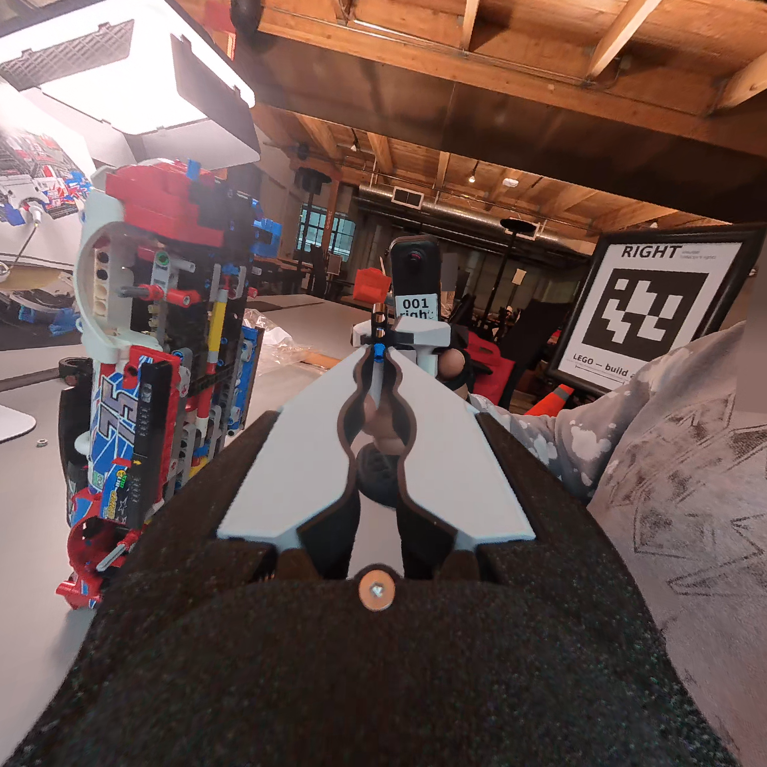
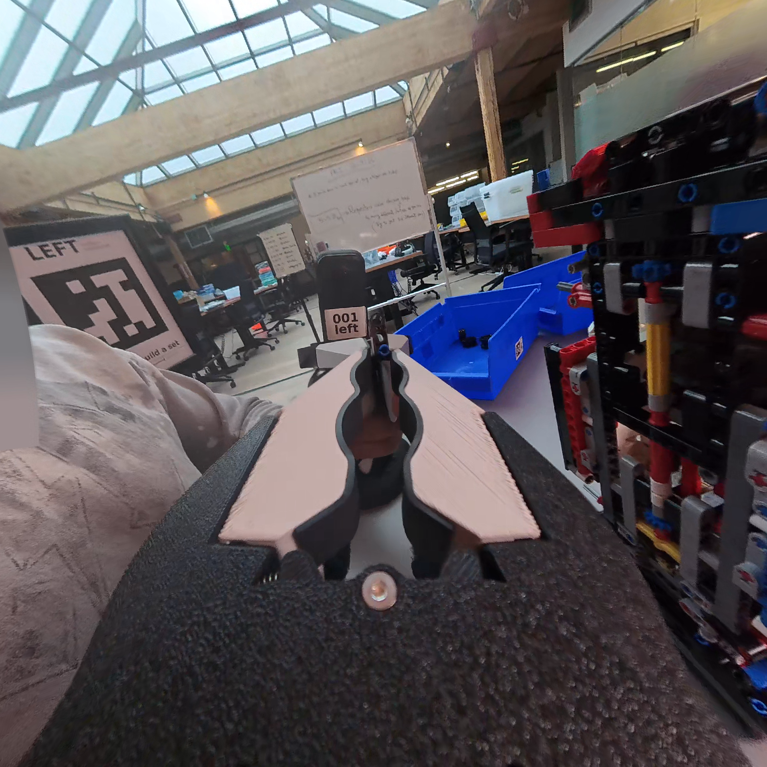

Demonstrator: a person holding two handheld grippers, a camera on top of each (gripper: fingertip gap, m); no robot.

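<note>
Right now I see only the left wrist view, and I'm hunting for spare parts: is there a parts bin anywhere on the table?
Observer: Yes. The right wrist view shows an open blue bin on the table, beyond the right tongs.
Operator: Anything in it?
Observer: A few small black pieces lie on its floor.
Operator: Is it the only one?
Observer: No, a second blue bin sits behind it, close to the brick model.
</note>
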